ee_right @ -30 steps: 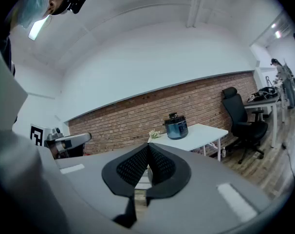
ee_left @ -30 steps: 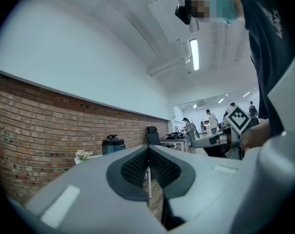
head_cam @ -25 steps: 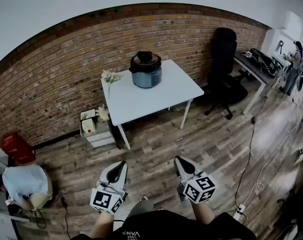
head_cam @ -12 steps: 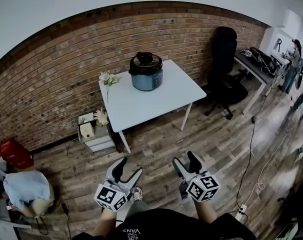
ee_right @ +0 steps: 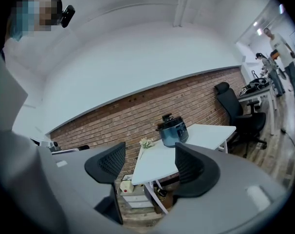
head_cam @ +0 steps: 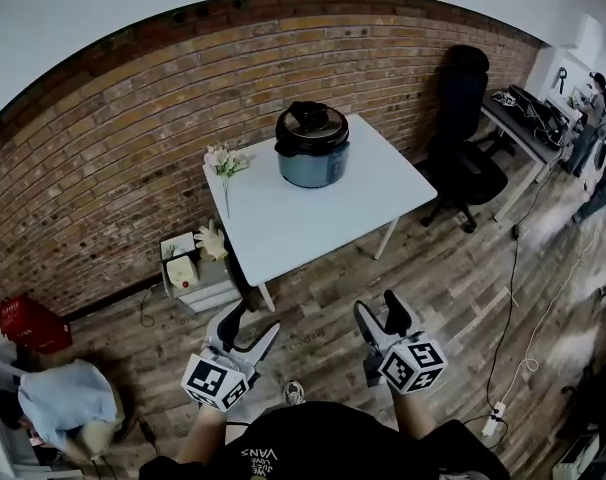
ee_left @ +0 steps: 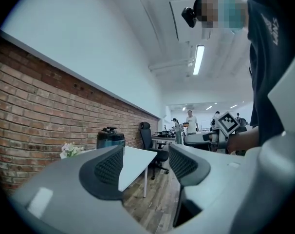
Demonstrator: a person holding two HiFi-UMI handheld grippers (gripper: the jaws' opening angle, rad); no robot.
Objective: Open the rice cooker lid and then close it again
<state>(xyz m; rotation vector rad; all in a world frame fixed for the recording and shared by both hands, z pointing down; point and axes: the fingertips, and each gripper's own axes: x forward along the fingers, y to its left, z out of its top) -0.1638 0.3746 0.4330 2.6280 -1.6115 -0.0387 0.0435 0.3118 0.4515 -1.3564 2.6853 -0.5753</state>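
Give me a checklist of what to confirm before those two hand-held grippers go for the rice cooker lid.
1. The rice cooker stands upright on the white table: ok.
2. The lid is down, ready to be opened: ok.
3. The left gripper is open and empty: ok.
4. The right gripper is empty, its jaws opening: ok.
5. Both grippers are close enough to the cooker: not ok, they are over the floor, short of the table.
6. How the lid unlatches: cannot tell, too small to see.
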